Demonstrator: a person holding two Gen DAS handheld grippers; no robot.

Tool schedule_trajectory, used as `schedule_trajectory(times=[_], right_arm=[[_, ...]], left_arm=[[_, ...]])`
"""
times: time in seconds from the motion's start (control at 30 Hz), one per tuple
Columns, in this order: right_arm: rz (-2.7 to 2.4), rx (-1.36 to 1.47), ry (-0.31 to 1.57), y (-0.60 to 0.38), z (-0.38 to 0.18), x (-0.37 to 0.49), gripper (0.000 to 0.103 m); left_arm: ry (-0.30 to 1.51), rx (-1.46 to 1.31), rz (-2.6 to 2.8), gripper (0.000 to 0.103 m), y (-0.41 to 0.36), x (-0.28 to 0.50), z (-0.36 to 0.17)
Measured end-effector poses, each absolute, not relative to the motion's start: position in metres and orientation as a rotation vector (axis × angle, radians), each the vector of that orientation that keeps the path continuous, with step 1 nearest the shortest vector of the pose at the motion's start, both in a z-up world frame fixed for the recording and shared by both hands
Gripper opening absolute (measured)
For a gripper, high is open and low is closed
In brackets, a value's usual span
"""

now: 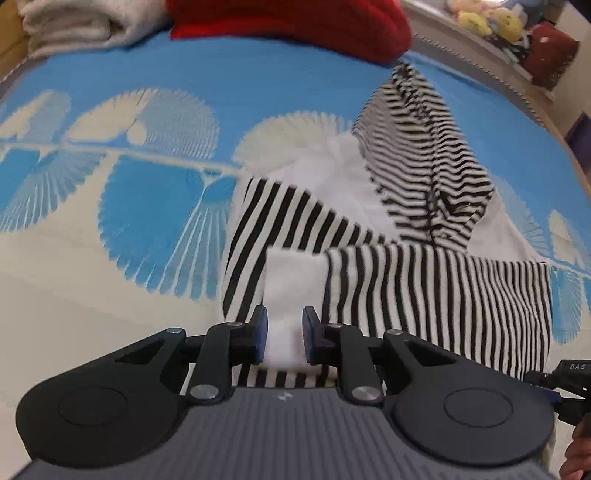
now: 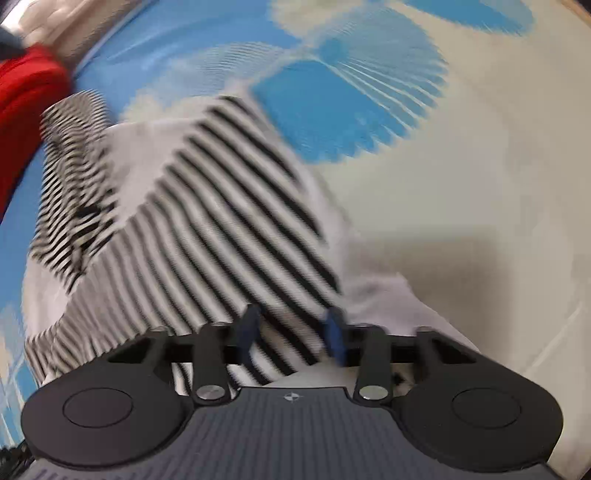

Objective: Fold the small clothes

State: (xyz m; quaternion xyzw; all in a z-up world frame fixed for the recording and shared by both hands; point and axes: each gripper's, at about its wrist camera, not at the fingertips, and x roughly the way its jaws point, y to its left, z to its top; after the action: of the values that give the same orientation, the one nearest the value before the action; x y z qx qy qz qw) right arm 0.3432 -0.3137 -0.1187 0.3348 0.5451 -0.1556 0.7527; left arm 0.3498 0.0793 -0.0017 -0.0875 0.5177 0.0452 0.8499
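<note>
A small black-and-white striped hooded top with white panels lies on the blue and cream bedspread. Its striped hood points toward the far right and both sleeves lie folded across the body. My left gripper is open, its jaws either side of a white cuff at the garment's near edge. My right gripper is open over the striped cloth at the near hem, with fabric between its blue pads. The right wrist view is motion-blurred.
A red knitted garment and a folded cream blanket lie at the far end of the bed. Soft toys sit on a ledge at the far right. The red garment also shows in the right wrist view.
</note>
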Motion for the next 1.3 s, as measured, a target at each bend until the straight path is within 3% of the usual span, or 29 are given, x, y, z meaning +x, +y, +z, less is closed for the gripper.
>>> schedule_trajectory(times=[0.13,0.27,0.4,0.47,0.53,0.67,1.0,1.2,1.3], right_arm=[[-0.382,0.683,1.148,-0.313,-0.108,0.342,0.024],[-0.392,0.630,1.106,-0.307,-0.098,0.344,0.039],[-0.196,0.578,1.066,-0.286,-0.079,0.350,0.050],[-0.137,0.517,1.067,-0.274,-0.077,0.351,0.061],[-0.107,0.509,1.128,-0.270,-0.089,0.353,0.066],[-0.176,0.614,1.252,-0.281,-0.115,0.351,0.066],[-0.123,0.321,0.954,-0.268,-0.030,0.347,0.066],[-0.135,0.191,0.825,-0.269,-0.005,0.336,0.066],[-0.144,0.163,0.793,-0.272,0.004,0.330,0.066]], left_arm=[[1.127,-0.220,0.040,0.021,0.079,0.358,-0.016],[1.290,-0.290,0.057,0.021,0.084,0.360,-0.056],[1.227,-0.270,0.040,0.022,0.078,0.359,-0.041],[1.182,-0.259,0.014,0.032,0.073,0.358,-0.034],[1.231,-0.227,0.021,0.033,0.070,0.359,-0.047],[1.278,-0.223,0.036,0.034,0.069,0.359,-0.055],[1.031,-0.160,0.108,0.044,0.059,0.355,0.013],[0.887,-0.119,0.089,0.044,0.053,0.348,0.033],[0.785,-0.087,0.098,0.050,0.050,0.343,0.043]])
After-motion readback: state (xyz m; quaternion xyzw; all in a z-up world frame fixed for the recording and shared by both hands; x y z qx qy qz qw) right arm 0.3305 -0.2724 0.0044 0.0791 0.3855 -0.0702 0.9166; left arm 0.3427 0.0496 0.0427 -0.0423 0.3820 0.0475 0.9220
